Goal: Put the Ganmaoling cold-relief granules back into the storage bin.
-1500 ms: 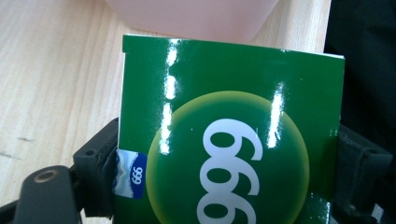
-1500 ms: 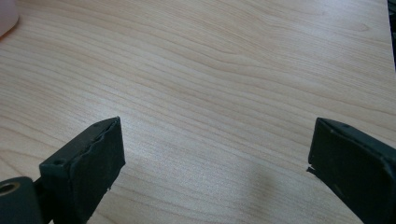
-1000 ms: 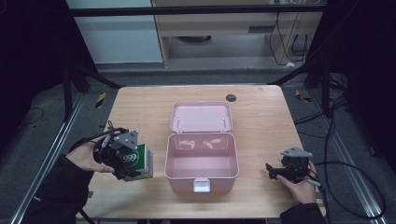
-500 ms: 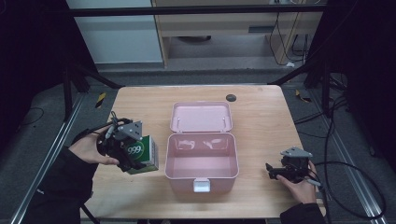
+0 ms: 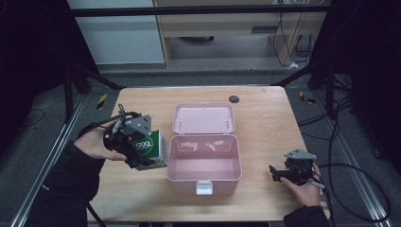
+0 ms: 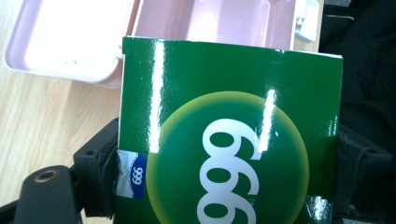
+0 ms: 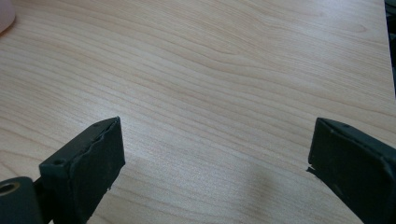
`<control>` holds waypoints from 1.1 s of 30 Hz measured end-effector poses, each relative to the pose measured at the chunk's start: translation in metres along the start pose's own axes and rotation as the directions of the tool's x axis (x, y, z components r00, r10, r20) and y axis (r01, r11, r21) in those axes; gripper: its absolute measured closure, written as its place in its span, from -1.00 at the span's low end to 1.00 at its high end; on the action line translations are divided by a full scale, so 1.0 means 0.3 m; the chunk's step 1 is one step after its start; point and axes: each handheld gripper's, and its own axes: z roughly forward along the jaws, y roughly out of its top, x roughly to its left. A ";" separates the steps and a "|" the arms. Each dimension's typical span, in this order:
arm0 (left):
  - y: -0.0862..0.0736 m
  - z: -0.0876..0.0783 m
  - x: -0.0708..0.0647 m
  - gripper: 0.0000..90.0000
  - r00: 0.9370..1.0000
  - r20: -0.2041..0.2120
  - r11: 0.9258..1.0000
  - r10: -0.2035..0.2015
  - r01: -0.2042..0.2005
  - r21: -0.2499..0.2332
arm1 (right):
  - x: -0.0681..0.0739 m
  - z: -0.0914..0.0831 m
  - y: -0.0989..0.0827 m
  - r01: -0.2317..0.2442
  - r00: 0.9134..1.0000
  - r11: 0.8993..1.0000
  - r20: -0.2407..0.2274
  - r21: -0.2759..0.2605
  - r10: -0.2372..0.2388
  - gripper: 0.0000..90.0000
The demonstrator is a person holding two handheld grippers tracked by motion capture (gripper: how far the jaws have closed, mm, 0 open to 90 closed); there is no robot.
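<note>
Left gripper (image 5: 142,153) grips the green box (image 5: 150,149) between its jaws, held just beside the open pink case (image 5: 204,165); step in hand, likely: carrying it in; next move requires clearing the near wall; right gripper (image 5: 280,173) rests spread and empty on the table (image 5: 265,118).

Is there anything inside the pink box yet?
No, the pink box sits open with a bare bottom, and the green box is beside it, clamped in the left gripper.
</note>
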 end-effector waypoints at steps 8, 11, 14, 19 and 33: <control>0.051 0.002 0.004 -0.69 1.000 0.010 1.000 0.018 -0.018 -0.003 | -0.001 0.000 0.000 0.004 1.000 1.000 0.003 0.002 -0.004 -0.91; 0.060 0.003 0.007 -0.68 1.000 0.009 1.000 0.016 -0.016 -0.015 | 0.000 0.000 0.000 0.003 1.000 1.000 0.004 0.001 -0.003 -0.91; 0.073 0.007 0.009 -0.68 1.000 0.015 1.000 0.021 -0.021 -0.015 | -0.001 0.000 0.000 0.004 1.000 1.000 0.004 -0.001 -0.004 -0.91; 0.103 0.029 0.010 -0.68 0.999 0.026 0.999 0.034 -0.034 -0.011 | -0.001 0.000 0.000 0.005 1.000 1.000 0.005 0.002 -0.005 -0.91; 0.182 0.099 0.017 -0.68 0.996 0.058 0.997 0.071 -0.070 -0.013 | -0.002 0.000 0.000 0.004 1.000 1.000 0.004 -0.003 -0.004 -0.91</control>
